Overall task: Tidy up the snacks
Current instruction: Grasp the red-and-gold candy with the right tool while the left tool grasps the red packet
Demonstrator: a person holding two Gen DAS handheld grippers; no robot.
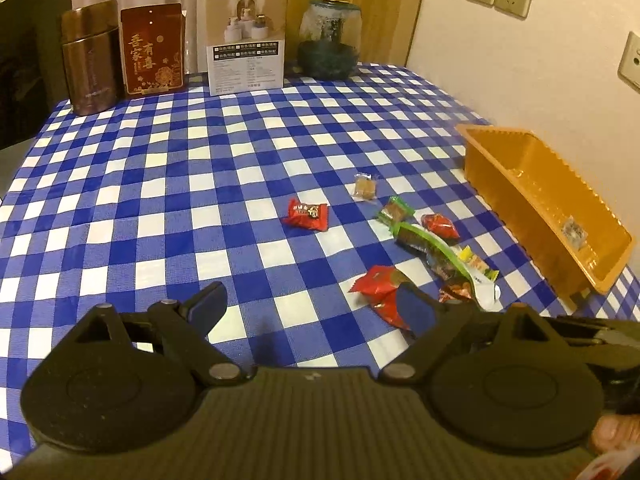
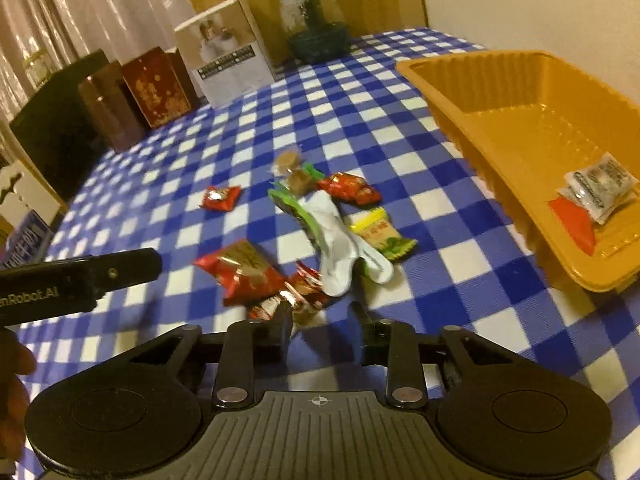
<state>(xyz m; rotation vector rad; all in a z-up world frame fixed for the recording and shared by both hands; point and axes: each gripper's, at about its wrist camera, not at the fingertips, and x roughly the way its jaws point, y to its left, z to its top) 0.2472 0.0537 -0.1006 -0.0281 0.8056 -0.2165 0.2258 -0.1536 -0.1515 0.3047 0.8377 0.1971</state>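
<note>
Several wrapped snacks lie in a loose pile on the blue checked tablecloth: a red packet (image 1: pixel 306 214), a clear-wrapped brown sweet (image 1: pixel 365 188), green packets (image 1: pixel 394 212), and a large red packet (image 1: pixel 380 286). My left gripper (image 1: pixel 312 308) is open and empty, its right finger beside the large red packet. My right gripper (image 2: pixel 320 320) is open and empty, just short of small red wrappers (image 2: pixel 304 288). The large red packet (image 2: pixel 240 272) and a white and green bag (image 2: pixel 336 236) lie ahead. An orange tray (image 2: pixel 500 92) holds two clear packets (image 2: pixel 600 186) and a red one (image 2: pixel 572 220).
At the table's far edge stand a brown canister (image 1: pixel 90 66), a red box (image 1: pixel 152 50), a white product box (image 1: pixel 246 38) and a glass jar (image 1: pixel 330 36). The orange tray (image 1: pixel 500 176) sits along the right wall. The left gripper's body (image 2: pixel 76 276) shows at the right view's left.
</note>
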